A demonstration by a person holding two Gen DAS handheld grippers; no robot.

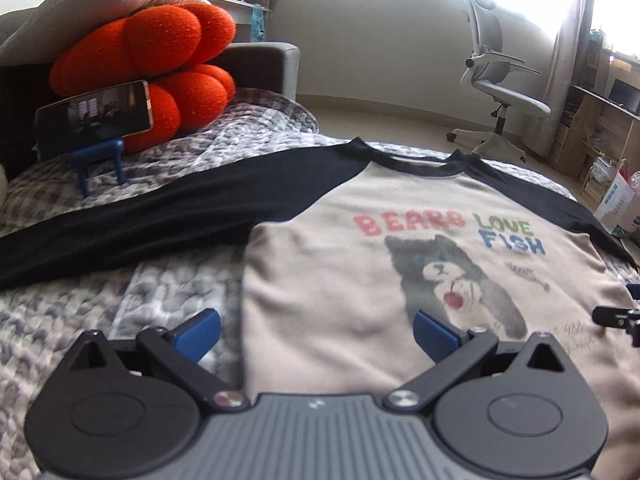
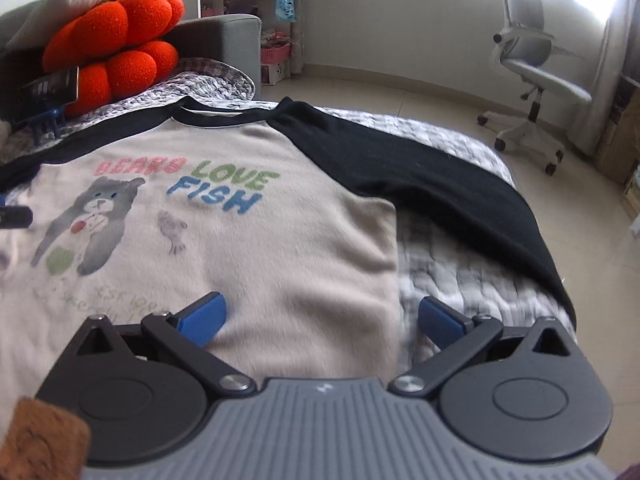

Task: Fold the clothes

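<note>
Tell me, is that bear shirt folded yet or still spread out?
Spread out. The shirt lies flat on the bed, print up, with both black sleeves stretched outward and no fold visible.

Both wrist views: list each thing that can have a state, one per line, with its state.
Shirt: spread flat, print side up, sleeves out, not yet folded.
Left claw: open, empty, over the shirt's left edge.
Right claw: open, empty, over the shirt's right edge.
Phone: propped sideways on a blue stand, screen dark.
Orange cushion: stacked under a white pillow.
Office chair: upright, unoccupied.
</note>
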